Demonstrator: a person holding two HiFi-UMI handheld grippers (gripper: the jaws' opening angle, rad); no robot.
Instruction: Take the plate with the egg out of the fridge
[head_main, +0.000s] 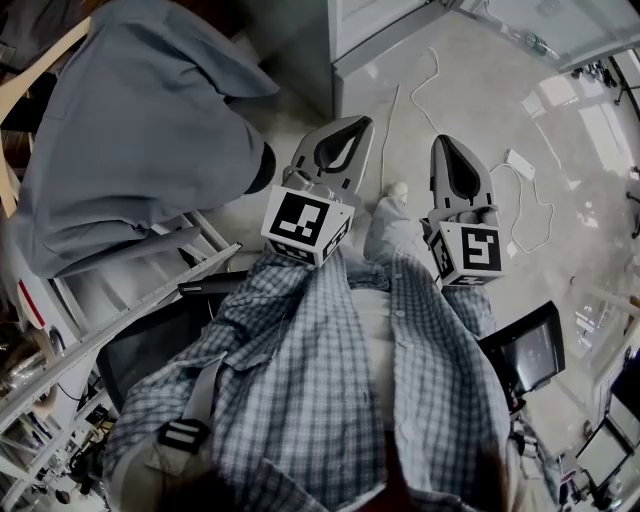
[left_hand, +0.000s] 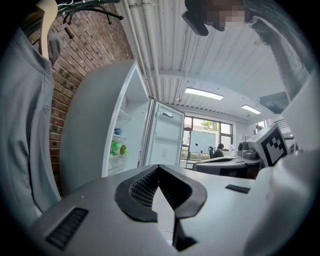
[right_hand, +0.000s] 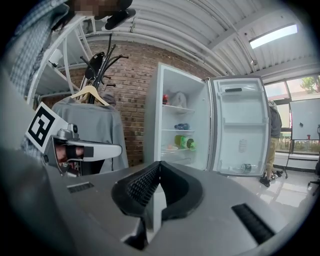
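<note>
Two handheld grippers, the left gripper and the right gripper, each have jaws pressed together on nothing. Both face one fridge with its one door open. One plate sits on the third shelf down, just beside one green bottle; the egg is too small to make out.

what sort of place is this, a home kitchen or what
Likely an office or lab, not a home kitchen: the open fridge stands by a brick wall beside a coat rack, with a whiteboard near big windows.
</note>
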